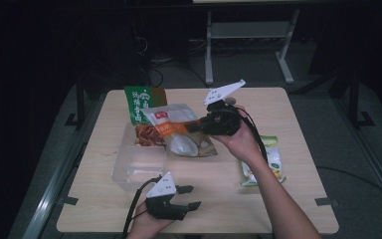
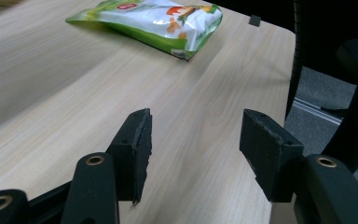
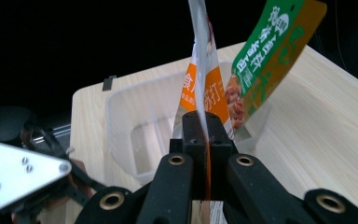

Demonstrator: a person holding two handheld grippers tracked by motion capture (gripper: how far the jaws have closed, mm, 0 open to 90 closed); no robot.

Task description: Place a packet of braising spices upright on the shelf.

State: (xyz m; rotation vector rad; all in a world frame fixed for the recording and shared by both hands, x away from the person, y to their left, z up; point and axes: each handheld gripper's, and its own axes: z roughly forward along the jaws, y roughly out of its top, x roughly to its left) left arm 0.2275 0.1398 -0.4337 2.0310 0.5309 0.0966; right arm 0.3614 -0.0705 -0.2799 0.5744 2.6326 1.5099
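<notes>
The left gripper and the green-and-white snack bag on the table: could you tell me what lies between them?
Nothing: in the left gripper view, bare wooden table runs from the left gripper to the green-and-white snack bag.

parted jaws, green snack bag (image 2: 156, 23) beyond

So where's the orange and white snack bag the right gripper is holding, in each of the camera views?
High view: the orange and white snack bag is at centre, pinched by the right gripper over the clear plastic bin.
Right gripper view: the bag rises edge-on from the shut jaws, centre.
Left gripper view: not in it.
Shared landmark: the clear plastic bin.
</notes>
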